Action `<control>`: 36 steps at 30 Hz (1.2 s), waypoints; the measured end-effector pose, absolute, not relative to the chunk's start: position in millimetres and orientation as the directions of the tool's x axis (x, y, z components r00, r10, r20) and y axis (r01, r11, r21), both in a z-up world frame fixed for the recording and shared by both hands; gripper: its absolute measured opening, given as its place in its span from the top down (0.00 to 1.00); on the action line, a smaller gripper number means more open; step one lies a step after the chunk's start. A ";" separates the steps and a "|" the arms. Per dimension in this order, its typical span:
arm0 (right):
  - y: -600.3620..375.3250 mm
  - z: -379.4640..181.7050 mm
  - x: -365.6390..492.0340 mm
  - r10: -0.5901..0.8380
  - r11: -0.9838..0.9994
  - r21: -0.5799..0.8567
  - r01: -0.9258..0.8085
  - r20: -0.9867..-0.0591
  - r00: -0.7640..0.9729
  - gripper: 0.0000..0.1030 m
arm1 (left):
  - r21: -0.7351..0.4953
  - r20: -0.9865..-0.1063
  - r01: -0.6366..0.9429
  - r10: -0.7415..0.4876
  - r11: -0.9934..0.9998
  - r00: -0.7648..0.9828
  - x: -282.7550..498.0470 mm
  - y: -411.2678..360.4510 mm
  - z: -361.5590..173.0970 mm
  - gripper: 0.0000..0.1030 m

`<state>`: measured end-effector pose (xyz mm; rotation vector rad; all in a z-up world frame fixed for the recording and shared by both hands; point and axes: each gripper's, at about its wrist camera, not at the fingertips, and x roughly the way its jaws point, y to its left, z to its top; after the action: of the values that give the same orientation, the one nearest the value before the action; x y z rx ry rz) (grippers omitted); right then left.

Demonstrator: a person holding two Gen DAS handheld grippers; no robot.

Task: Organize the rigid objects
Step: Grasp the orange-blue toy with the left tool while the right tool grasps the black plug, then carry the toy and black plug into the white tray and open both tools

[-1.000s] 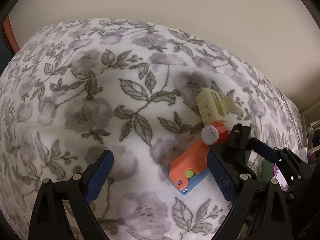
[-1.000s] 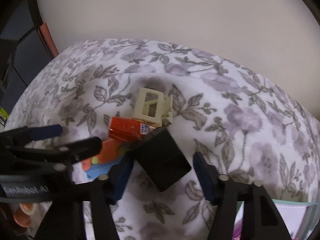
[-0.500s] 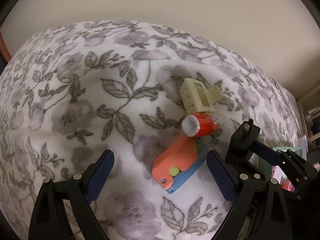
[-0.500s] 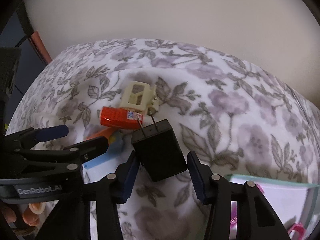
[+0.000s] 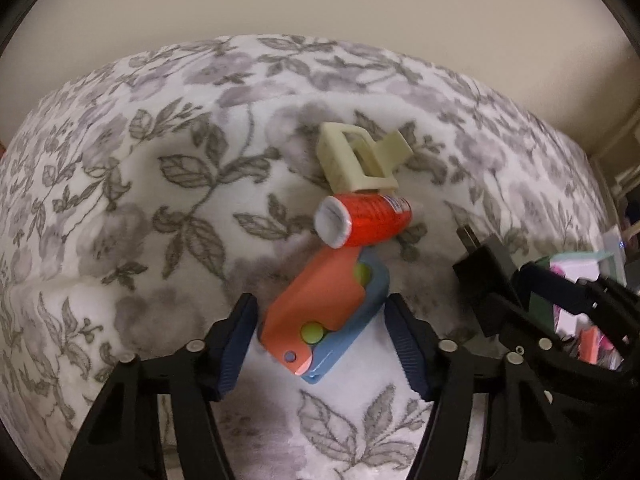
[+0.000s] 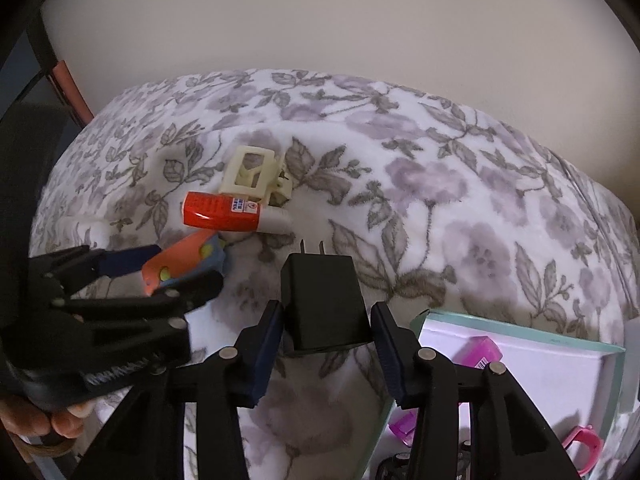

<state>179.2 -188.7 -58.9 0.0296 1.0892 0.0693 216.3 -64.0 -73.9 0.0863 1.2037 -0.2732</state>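
Left hand-held gripper (image 5: 320, 344), jaws just closing, brackets orange-and-blue toy (image 5: 324, 316), untouched. Right hand-held gripper (image 6: 322, 350), narrowing, flanks black charger (image 6: 322, 304); contact cannot be told. Pads are best centred before squeezing.

The left gripper (image 5: 320, 340) has moved over the orange toy (image 5: 316, 308), and its jaws have just been closing around it. The right gripper (image 6: 324, 344) jaws have closed in beside the black plug (image 6: 322, 304).

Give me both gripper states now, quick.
Left gripper: closing around orange-and-blue toy, pads not touching.
Right gripper: closing, black charger between; contact unclear.
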 end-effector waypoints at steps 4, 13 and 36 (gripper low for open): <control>-189.9 -57.0 176.4 0.072 0.997 0.066 -0.028 -0.886 0.459 0.53 | -0.034 -0.928 0.271 -0.131 0.962 0.349 213.4 -70.2 -71.0 0.47; -196.0 -39.3 155.7 0.127 0.987 0.159 0.027 -0.871 0.475 0.72 | -0.005 -0.928 0.233 -0.091 0.973 0.361 199.7 -60.6 -52.1 0.56; -185.8 -22.5 132.0 0.084 0.980 0.154 0.124 -0.893 0.443 0.59 | -0.111 -0.925 0.014 -0.109 0.994 0.364 160.3 0.4 -11.0 0.57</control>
<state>132.0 -185.8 -22.5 0.2082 1.1141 -0.0246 160.3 0.4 -11.0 -0.0894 1.1965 -0.0794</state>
